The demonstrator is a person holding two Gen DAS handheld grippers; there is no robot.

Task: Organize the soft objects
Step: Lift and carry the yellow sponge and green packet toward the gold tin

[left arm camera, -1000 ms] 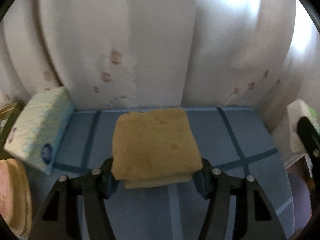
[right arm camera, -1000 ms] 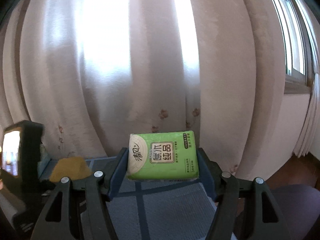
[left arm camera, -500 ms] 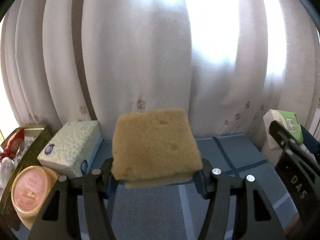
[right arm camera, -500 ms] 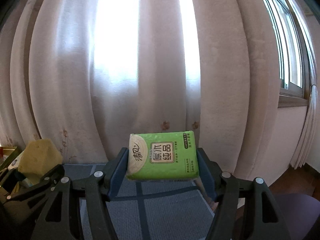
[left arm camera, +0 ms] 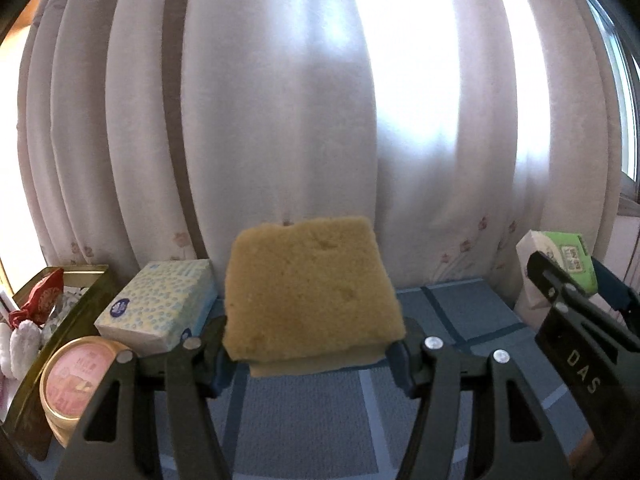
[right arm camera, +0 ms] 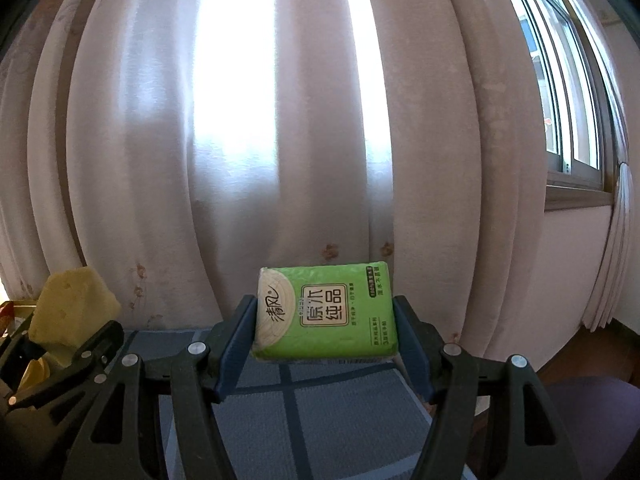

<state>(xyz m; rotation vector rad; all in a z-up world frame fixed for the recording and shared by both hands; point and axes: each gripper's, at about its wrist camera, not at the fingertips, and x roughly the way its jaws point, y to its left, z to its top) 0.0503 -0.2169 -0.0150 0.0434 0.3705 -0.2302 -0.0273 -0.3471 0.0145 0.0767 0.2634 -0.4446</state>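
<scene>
Count: 1 yellow sponge [left arm camera: 312, 288], 1 green tissue pack [right arm camera: 326, 314], 1 blue-dotted tissue box [left arm camera: 160, 306], 1 pink round tin [left arm camera: 76, 376]. Left gripper [left arm camera: 312, 354] clamped on sponge, held off the blue checked cloth [left arm camera: 304, 420], aimed slightly down twd curtain [left arm camera: 280, 120]. Right gripper [right arm camera: 325, 344] clamped on tissue pack, same pose, also clear of cloth.
</scene>
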